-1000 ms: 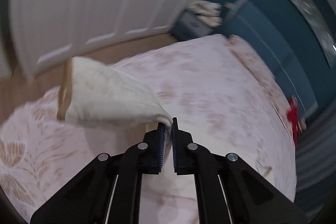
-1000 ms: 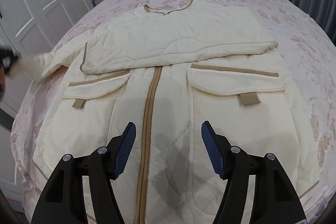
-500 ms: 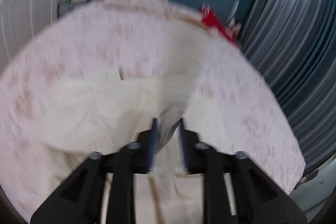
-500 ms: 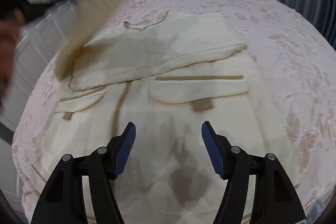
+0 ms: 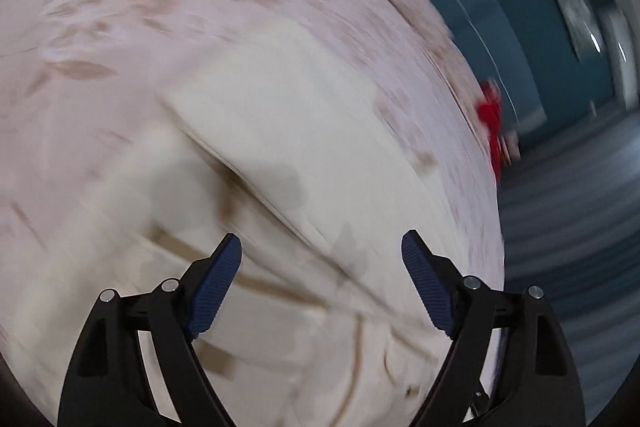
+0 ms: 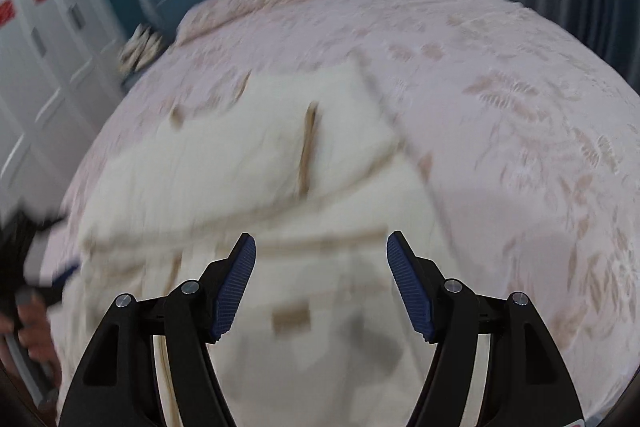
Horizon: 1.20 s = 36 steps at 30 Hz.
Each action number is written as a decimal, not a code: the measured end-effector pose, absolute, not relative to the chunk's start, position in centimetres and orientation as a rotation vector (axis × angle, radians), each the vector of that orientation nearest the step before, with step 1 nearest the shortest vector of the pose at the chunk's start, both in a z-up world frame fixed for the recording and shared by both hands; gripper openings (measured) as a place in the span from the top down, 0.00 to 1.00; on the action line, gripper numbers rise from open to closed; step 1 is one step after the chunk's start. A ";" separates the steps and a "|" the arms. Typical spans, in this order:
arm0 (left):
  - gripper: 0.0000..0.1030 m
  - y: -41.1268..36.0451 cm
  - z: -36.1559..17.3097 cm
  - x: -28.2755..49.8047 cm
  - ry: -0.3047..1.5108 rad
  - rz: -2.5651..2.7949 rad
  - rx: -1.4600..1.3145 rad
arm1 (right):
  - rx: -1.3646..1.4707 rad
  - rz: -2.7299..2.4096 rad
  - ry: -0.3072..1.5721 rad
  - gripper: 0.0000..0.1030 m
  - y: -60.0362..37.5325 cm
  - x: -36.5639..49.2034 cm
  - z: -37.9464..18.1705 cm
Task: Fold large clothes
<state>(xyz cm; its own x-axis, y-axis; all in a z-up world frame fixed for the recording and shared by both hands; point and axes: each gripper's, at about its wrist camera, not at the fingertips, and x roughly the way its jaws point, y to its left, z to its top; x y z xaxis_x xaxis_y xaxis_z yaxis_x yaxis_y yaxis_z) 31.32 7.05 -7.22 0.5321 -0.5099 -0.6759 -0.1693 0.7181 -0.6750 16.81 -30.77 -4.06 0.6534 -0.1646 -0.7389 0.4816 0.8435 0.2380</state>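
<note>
Right wrist view shows the cream coat [image 6: 256, 163] lying spread on the floral bedspread [image 6: 520, 115], both sleeves folded across its chest. Above it, the left gripper [image 5: 322, 247] has just been opening its jaws, nothing between them. Likewise, the right gripper [image 6: 321, 245] hangs released and empty.

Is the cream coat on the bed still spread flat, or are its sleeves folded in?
Folded in: on the cream coat a tan-trimmed sleeve lies across the chest.

Dim, heavily motion-blurred fisheye views (edges curved, dark).
</note>
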 end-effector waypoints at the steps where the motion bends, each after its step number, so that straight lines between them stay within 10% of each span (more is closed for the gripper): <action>1: 0.23 8.1 -7.4 32.0 1.012 -0.208 -0.802 | 0.450 -0.386 0.764 0.34 -31.1 17.4 -3.8; 9: 0.32 11.4 -10.9 35.5 1.049 -0.138 -0.919 | 0.547 -0.361 0.837 0.34 -32.6 23.7 -6.3; 12: 0.55 11.2 -11.7 36.3 1.078 -0.122 -0.878 | 0.508 -0.350 0.871 0.37 -31.9 25.6 -7.5; 16: 0.84 11.0 -11.2 37.0 1.083 -0.082 -0.813 | 0.416 -0.288 0.935 0.96 -30.5 28.2 -7.5; 17: 0.90 11.1 -10.6 37.4 1.074 -0.082 -0.791 | 0.399 -0.267 0.908 0.96 -30.4 28.4 -6.3; 23: 0.92 10.7 -5.2 36.1 0.897 -0.127 -0.674 | 0.295 -0.245 0.615 0.96 -30.0 26.5 2.4; 36: 0.89 5.7 -12.9 36.0 1.022 -0.010 -0.300 | 0.301 -0.318 0.953 0.96 -32.0 29.3 -11.0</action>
<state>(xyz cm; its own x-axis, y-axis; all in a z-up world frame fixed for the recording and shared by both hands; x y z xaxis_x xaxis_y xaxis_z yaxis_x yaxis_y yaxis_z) 35.99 5.71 -12.86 0.5254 -0.1474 -0.8380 -0.1313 0.9590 -0.2510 29.26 -32.02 -10.97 0.5403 -0.1316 -0.8311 0.3934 0.9126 0.1112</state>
